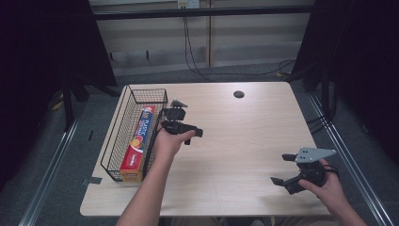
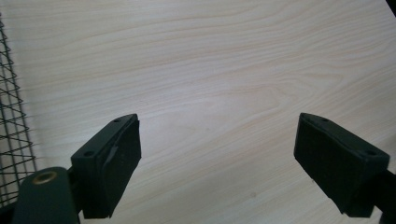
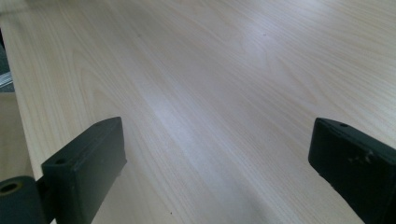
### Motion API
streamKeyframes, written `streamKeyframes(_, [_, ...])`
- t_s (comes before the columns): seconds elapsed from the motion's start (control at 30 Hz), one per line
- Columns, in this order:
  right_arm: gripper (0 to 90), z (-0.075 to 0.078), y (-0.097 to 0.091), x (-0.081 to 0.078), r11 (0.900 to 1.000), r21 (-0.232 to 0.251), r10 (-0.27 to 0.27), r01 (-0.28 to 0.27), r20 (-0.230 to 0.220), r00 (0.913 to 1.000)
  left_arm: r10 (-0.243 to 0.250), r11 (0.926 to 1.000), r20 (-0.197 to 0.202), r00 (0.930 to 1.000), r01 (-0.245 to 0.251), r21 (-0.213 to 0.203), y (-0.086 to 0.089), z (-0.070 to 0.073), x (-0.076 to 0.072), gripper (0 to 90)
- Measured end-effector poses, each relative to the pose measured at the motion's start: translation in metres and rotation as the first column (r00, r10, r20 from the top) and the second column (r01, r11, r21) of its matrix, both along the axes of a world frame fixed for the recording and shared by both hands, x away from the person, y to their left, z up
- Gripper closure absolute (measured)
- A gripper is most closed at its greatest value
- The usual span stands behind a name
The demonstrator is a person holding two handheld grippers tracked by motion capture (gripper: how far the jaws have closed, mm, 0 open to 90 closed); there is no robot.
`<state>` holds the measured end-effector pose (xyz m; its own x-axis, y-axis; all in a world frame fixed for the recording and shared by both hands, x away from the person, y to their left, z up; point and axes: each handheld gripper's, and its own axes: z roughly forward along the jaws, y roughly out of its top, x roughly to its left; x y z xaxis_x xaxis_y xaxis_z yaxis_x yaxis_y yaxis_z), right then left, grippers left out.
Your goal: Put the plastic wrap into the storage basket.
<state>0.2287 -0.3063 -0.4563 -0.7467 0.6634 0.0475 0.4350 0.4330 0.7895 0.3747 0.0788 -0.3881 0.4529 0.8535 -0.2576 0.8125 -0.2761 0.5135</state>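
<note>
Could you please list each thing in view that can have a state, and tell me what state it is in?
left gripper: open, holding nothing, beside the basket.
right gripper: open, holding nothing, over bare table near the front right.
wire basket: upright at the table's left edge, holding the box.
plastic wrap box: closed as far as shows, lying lengthwise in the basket.
table: bare wood apart from the basket.
</note>
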Motion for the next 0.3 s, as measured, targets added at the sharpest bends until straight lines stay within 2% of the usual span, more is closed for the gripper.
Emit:
streamKeyframes(0.13, [3.8, -0.001, 0.000, 0.001, 1.0000, -0.002, -0.002, 0.002, 0.004, 1.0000, -0.004, 1.0000, 0.008, 1.0000, 0.004, -0.007, -0.005, -0.007, -0.003, 14.4])
streamKeyframes(0.2, [3.7, -0.001, -0.001, 0.001, 1.0000, 0.002, -0.009, 0.009, 0.000, 1.0000, -0.017, 0.9998, 0.015, 0.9997, 0.017, 0.006, -0.007, -0.009, -0.004, 13.8])
streamKeyframes(0.3, [3.5, -0.003, -0.002, 0.002, 0.9999, -0.006, -0.013, 0.013, 0.003, 0.9999, -0.039, 0.9992, 0.005, 0.9992, 0.039, -0.001, -0.009, -0.014, -0.006, 13.1])
